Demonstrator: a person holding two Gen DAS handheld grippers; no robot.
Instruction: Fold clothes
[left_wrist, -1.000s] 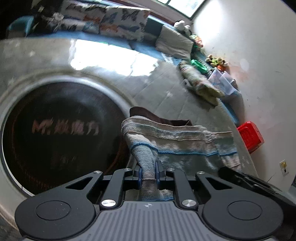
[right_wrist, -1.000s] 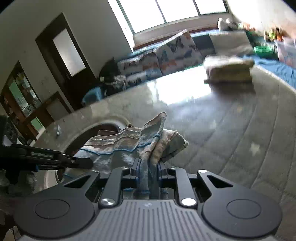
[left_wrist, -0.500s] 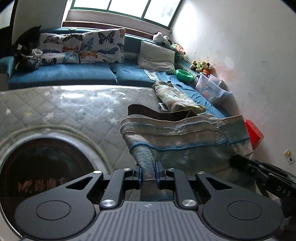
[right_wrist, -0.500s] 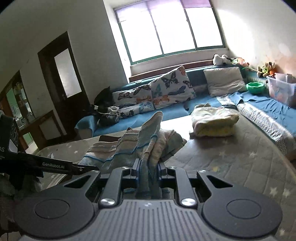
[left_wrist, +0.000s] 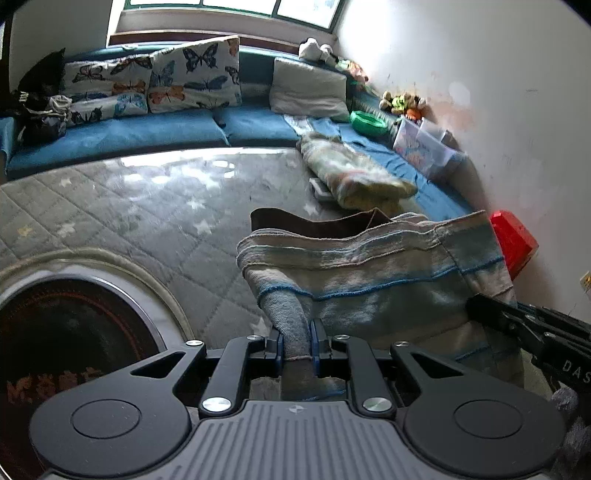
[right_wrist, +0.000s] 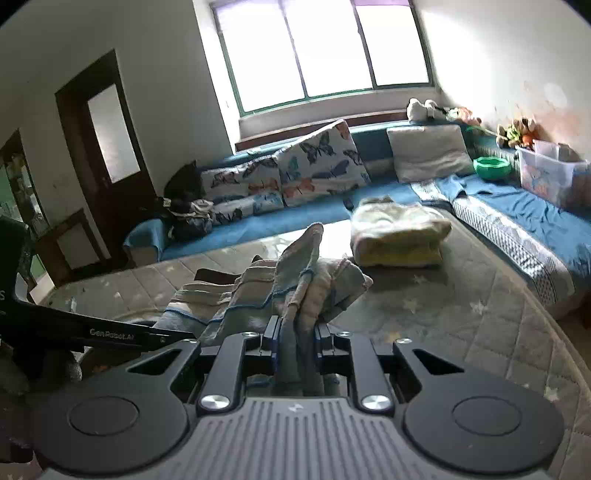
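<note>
A striped grey-and-beige towel with blue lines (left_wrist: 384, 273) hangs stretched in the air between my two grippers, above a grey quilted mat (left_wrist: 155, 206). My left gripper (left_wrist: 295, 341) is shut on one bunched corner of it. My right gripper (right_wrist: 295, 343) is shut on the other bunched corner (right_wrist: 299, 288). A brown cloth (left_wrist: 314, 223) shows just behind the towel's top edge. The right gripper also shows at the right of the left wrist view (left_wrist: 532, 325), and the left gripper at the left of the right wrist view (right_wrist: 92, 332).
A folded yellowish blanket (right_wrist: 399, 236) lies on the mat's far side. A round dark rug (left_wrist: 62, 332) lies at the left. A blue sofa (left_wrist: 122, 136) with butterfly cushions runs along the window wall. A red box (left_wrist: 513, 240) stands by the right wall.
Both grippers have lifted the towel up off the mat and tilted up, so the sofa and window came into view. Both stayed shut on the towel.
</note>
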